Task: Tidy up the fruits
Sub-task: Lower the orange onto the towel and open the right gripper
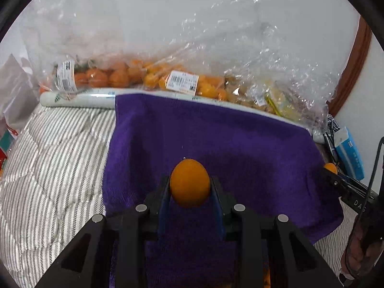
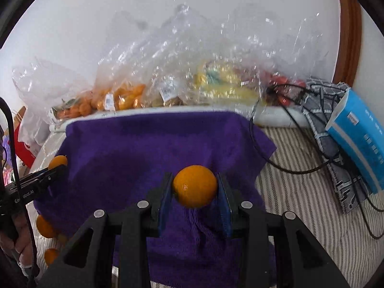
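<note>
My left gripper [image 1: 190,183] is shut on a small orange fruit [image 1: 189,182] and holds it above a purple towel [image 1: 216,132]. My right gripper [image 2: 195,187] is shut on another small orange fruit [image 2: 195,186] above the same towel [image 2: 144,144]. Each gripper shows at the edge of the other's view with its fruit: the right one in the left wrist view [image 1: 330,168], the left one in the right wrist view [image 2: 58,162]. Several loose orange fruits [image 2: 45,226] lie by the towel's left edge.
Clear plastic bags of oranges [image 1: 115,75] and other fruit [image 2: 220,81] line the wall behind the towel. A striped bed cover [image 1: 48,168] lies under it. A blue box [image 2: 360,132], black cables [image 2: 288,163] and a grey cloth [image 2: 336,175] lie at the right.
</note>
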A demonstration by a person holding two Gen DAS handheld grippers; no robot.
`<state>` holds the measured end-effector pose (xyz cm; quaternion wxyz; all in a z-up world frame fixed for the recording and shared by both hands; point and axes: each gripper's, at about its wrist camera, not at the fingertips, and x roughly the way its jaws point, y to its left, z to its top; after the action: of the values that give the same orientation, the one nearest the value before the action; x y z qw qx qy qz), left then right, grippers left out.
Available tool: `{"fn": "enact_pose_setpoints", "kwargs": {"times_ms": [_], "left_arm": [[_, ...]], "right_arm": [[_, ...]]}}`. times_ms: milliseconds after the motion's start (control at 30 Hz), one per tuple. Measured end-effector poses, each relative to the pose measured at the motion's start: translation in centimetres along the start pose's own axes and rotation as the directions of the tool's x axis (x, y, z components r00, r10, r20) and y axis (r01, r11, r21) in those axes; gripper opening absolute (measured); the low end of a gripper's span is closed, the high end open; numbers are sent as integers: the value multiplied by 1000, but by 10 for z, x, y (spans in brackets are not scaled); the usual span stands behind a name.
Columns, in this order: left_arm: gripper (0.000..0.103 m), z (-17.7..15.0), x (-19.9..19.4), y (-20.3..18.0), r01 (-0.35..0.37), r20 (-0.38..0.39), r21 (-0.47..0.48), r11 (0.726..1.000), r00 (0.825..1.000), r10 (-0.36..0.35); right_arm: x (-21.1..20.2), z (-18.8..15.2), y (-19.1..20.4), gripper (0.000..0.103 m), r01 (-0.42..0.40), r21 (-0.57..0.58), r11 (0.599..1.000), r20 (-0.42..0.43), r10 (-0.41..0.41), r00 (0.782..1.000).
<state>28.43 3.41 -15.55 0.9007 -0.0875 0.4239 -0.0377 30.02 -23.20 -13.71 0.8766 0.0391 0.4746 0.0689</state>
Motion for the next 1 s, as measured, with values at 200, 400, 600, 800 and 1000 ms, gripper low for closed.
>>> {"fn": "enact_pose_setpoints", "kwargs": {"times_ms": [200, 400, 600, 800, 1000], "left_arm": [[31, -3, 6, 1, 8, -21, 0, 1000, 1000, -8], [31, -5, 12, 0, 0, -48, 2, 1000, 999, 0], [31, -5, 17, -2, -3, -82, 22, 1000, 997, 5], [32, -4, 12, -4, 6, -77, 27, 1000, 997, -4], [51, 1, -5, -4, 18, -47, 14, 1000, 999, -18]], "right_arm": [[16, -6, 3, 36, 2, -15, 1000, -39, -3, 999], [24, -9, 5, 36, 13, -30, 999, -56, -15, 998], [22, -8, 4, 36, -5, -20, 1000, -53, 4, 999], [15, -8, 11, 39, -12, -47, 999, -40, 10, 999], [-5, -4, 20, 58, -7, -67, 998, 18, 8, 1000]]}}
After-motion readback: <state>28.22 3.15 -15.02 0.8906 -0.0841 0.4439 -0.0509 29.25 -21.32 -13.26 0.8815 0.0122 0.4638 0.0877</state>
